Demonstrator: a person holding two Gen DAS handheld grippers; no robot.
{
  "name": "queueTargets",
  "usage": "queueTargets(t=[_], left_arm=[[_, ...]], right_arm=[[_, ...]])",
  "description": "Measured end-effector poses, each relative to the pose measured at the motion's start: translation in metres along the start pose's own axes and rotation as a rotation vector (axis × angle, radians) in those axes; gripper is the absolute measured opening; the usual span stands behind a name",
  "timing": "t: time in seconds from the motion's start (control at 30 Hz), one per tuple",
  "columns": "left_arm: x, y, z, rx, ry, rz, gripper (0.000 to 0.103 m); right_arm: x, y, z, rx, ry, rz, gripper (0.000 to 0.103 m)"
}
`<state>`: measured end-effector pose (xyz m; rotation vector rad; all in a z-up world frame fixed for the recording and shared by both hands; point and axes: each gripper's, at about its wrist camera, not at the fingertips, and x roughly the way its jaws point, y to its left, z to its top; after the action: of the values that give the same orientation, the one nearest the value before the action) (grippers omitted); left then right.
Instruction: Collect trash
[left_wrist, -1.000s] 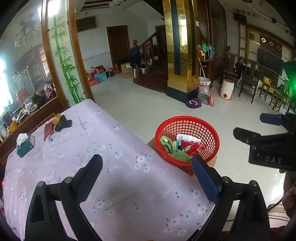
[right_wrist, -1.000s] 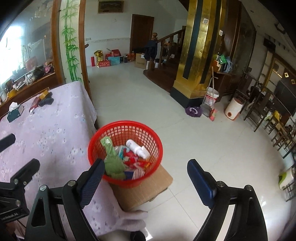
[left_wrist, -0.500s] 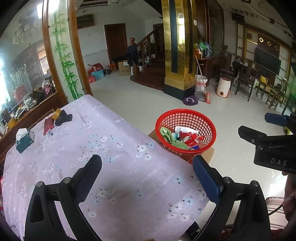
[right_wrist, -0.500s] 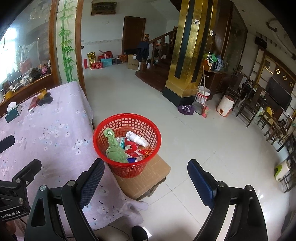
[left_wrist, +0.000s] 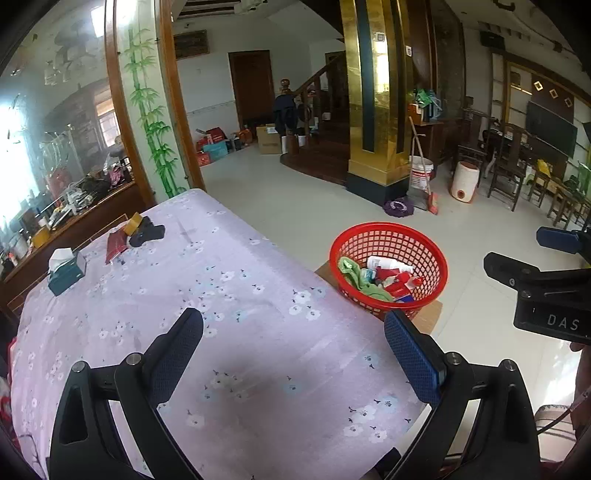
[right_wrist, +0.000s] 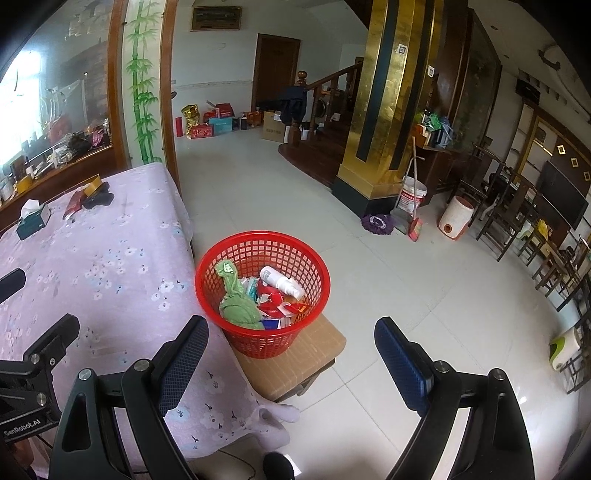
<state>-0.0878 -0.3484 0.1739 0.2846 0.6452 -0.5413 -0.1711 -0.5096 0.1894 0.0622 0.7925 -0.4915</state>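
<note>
Red basket (right_wrist: 262, 291) holding green cloth (right_wrist: 236, 302), white bottle (right_wrist: 279, 282), red wrappers, both claws spread wide, empty

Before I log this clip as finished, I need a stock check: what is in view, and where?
basket: one, red, on a brown stool beside the table
green cloth: one, inside the basket
white bottle: one, inside the basket
red wrappers: several, inside the basket
tissue box: one, teal, far end of the table
table: one, lilac floral cloth
left claw: open, above the table
right claw: open, near the basket
</note>
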Motion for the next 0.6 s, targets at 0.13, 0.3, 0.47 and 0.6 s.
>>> queueTargets(t=[0.13,0.3,0.47,0.6], left_arm=[[-0.0003,-0.002,-0.0002,-0.002,0.002,0.004,0.098],[0.0003,-0.0033,-0.0017,-0.011,0.013,0.005,0.098],[0.0014,-0.0053,-0.0015,-0.014,0.021,0.003,0.098],[0.0021,-0.0056,-0.0017,-0.012,0.02,-0.002,0.098]], right_arm=[[0.0016,-0.0014,0.0002,-0.005,0.004,0.004,0.094],[0.0027,-0.0032,0.0,-0.007,0.006,0.008,0.094],[0.004,-0.0041,-0.0005,-0.01,0.012,0.007,0.094],[0.0068,-0.0054,-0.0012,-0.008,0.017,0.009,0.094]])
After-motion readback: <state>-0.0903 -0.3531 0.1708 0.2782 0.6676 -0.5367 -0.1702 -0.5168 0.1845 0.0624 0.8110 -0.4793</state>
